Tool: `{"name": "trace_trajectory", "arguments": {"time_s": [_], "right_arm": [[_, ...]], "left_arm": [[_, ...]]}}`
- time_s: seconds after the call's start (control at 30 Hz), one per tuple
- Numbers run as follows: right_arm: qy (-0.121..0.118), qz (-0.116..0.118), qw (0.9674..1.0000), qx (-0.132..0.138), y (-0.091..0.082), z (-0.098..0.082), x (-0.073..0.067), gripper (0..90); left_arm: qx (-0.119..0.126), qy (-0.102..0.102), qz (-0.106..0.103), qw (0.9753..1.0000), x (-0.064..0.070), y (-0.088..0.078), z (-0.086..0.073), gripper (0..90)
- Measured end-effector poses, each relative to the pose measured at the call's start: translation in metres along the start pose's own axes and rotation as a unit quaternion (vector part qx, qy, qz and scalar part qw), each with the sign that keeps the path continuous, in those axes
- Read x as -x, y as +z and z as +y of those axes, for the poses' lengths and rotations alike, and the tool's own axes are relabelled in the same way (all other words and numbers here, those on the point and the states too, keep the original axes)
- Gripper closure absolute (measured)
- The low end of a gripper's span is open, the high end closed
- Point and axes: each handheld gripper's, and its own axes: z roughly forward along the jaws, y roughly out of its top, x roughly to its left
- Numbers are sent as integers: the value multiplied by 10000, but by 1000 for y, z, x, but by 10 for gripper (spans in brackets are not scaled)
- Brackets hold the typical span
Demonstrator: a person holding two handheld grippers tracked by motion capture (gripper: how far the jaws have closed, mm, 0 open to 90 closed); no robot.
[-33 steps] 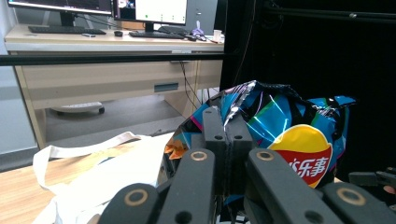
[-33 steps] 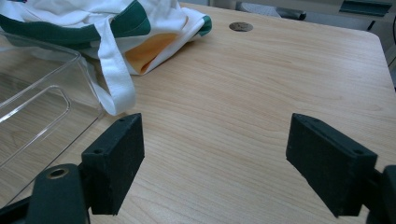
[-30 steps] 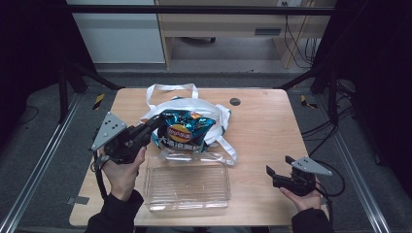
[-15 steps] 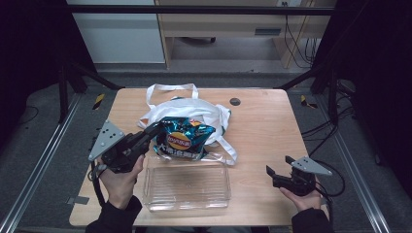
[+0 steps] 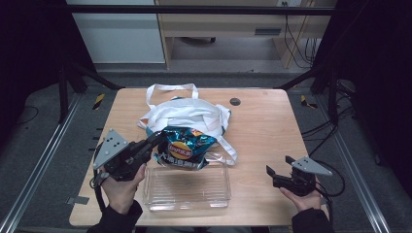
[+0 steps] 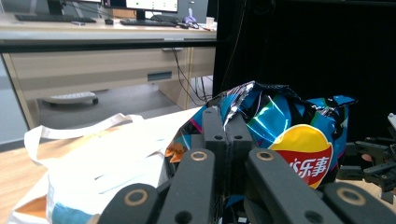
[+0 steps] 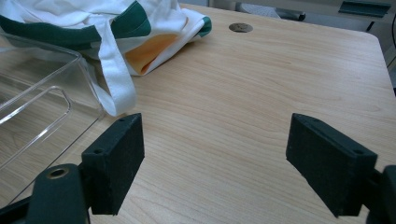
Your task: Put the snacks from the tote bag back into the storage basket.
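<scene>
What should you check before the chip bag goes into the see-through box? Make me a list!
1. Left gripper pinches the chip bag tightly: ok, its jaws are shut on the bag's crinkled edge.
2. Bag is out of the white tote bag: cannot tell, its far end may rest on the cloth.
3. Clear plastic box is open: ok, no lid on it.
4. Box has room: ok, nothing inside.
5. Tote strap is out of the way: not ok, it lies right by the box corner.
6. Right gripper is free to help: ok, jaws wide apart over bare table.
</scene>
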Motion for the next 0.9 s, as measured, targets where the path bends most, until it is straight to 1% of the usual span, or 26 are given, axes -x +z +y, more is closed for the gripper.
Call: {"name": "trace_trajectory", "arguments": {"time_s": [0.03,0.07,0.3,0.33,0.4,0.43,0.57,0.6,0.63,0.67,0.9], "right_arm": [[-12,5,10000,4,0,0,0,194],[-25,-2,10000,9,0,0,0,193],[-43,2,10000,-10,1,0,0,193],[-33,1,10000,-8,0,0,0,193],[-35,-3,10000,-5,0,0,0,194],[-37,-4,10000,-6,0,0,0,194],[-37,-9,10000,-10,0,0,0,194],[-40,-11,10000,-6,0,0,0,193],[-42,-12,10000,-5,0,0,0,194],[-33,-10,10000,-5,0,0,0,193],[-32,-6,10000,-2,0,0,0,193]], "left_arm": [[-92,-176,-55,9998,2,0,-2,900],[-142,-216,-49,9997,3,-1,-4,900],[-294,-193,-79,9994,6,3,-12,900],[-293,-155,-82,9994,6,4,-13,900],[-300,-153,-108,9994,6,5,-14,900],[-355,-185,-102,9991,7,5,-15,900],[-425,-180,-100,9989,7,6,-19,900],[-385,-145,-113,9991,6,7,-20,900],[-395,-156,-100,9990,6,7,-21,900],[-482,-196,-85,9986,7,7,-22,900],[-606,-208,-71,9979,7,9,-29,900]]}}
